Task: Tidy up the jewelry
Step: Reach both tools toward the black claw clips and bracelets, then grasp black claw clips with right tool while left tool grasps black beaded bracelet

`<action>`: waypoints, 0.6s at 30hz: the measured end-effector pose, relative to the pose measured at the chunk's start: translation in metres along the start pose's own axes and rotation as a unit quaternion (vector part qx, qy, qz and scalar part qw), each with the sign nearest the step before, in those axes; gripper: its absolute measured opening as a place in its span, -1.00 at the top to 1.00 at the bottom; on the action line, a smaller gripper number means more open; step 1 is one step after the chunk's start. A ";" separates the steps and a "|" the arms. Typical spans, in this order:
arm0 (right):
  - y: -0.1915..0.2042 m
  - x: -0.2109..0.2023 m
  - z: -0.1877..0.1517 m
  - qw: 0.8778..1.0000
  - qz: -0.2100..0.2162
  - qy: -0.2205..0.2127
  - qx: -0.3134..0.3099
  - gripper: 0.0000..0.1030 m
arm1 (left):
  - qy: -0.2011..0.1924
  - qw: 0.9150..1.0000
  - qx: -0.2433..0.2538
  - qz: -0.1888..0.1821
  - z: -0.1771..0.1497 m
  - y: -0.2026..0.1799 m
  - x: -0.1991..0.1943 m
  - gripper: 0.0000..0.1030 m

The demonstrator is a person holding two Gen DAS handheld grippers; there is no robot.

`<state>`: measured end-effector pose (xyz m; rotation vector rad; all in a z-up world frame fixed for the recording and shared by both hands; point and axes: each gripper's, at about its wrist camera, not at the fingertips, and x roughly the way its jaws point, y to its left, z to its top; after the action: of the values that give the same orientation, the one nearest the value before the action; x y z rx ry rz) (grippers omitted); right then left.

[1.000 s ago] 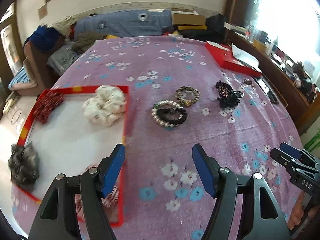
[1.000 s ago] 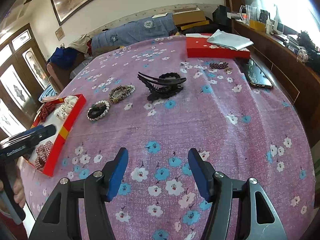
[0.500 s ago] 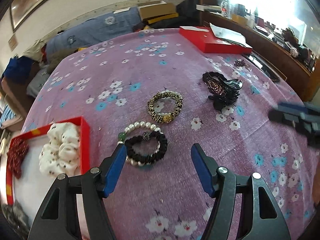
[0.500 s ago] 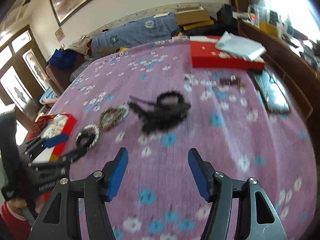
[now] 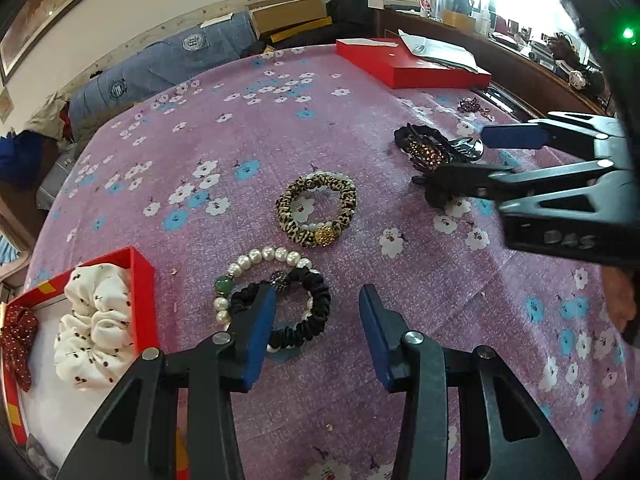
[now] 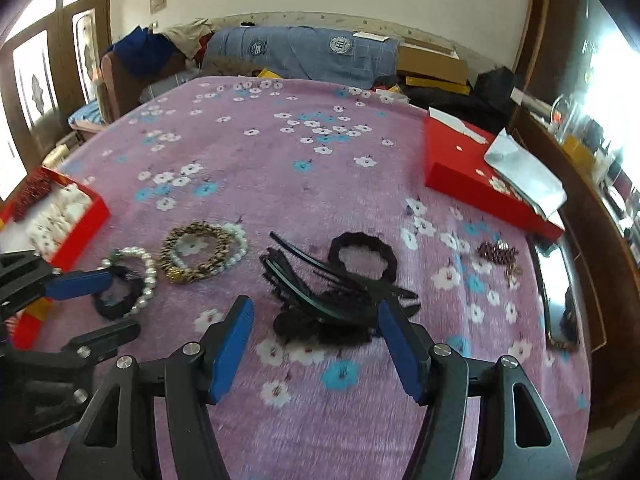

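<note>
Black scrunchie [image 5: 304, 316] and pearl bracelet [image 5: 256, 264], overlapping rings with no long axis, are lying flat on the purple floral tablecloth [image 5: 280, 128] just beside the red tray [image 5: 142, 304] near its left edge. Left gripper [image 5: 316, 320] is straddling them, jaws just closing, pads not yet pressing, one finger hiding the scrunchie's left side. Right gripper [image 6: 316, 332] is hanging open around a blurred heap of black hair clips [image 6: 320, 296].

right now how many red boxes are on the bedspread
2: an open red tray of scrunchies beside the left gripper, and a closed red box at the far right.
</note>
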<state>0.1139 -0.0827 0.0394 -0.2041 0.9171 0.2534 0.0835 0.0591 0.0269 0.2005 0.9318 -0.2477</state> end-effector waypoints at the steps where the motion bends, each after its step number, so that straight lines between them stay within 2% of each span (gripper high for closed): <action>1: 0.001 0.004 0.001 1.000 -0.008 -0.002 -0.004 -0.33 | 0.001 1.000 -0.003 -0.004 0.000 0.001 0.000 0.37; 2: 0.002 0.006 0.002 1.000 -0.013 -0.001 -0.008 -0.33 | 0.005 1.000 -0.008 -0.007 0.001 0.002 0.001 0.67; 3: 0.003 0.009 0.003 1.000 -0.018 0.000 -0.010 -0.19 | 0.010 1.000 -0.014 -0.012 0.001 0.003 0.003 0.86; 4: 0.002 0.012 0.003 1.000 -0.023 0.002 -0.012 -0.04 | 0.011 1.000 -0.021 -0.016 0.001 0.004 0.003 0.86; 5: 0.002 0.015 0.003 1.000 -0.025 0.008 -0.014 0.22 | 0.010 0.999 -0.027 -0.020 0.000 0.005 0.002 0.86; 7: 0.002 0.014 0.002 0.999 -0.028 0.006 -0.016 0.36 | 0.007 0.999 -0.040 -0.022 0.000 0.008 -0.002 0.86; 9: 0.006 0.005 0.003 0.999 -0.039 -0.006 -0.027 0.62 | 0.000 0.998 -0.054 -0.024 0.000 0.011 -0.009 0.86; 11: 0.008 -0.007 0.004 0.998 -0.045 -0.016 -0.031 0.70 | -0.006 0.998 -0.065 -0.026 -0.001 0.014 -0.017 0.86; 18: -0.022 -0.052 -0.003 0.997 0.026 -0.031 0.068 0.76 | -0.051 0.992 -0.101 -0.064 -0.005 0.021 -0.073 0.86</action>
<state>0.0880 -0.1108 0.0811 -0.0464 0.8745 0.2444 0.0434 0.0892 0.0847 -0.0582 0.8634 -0.2766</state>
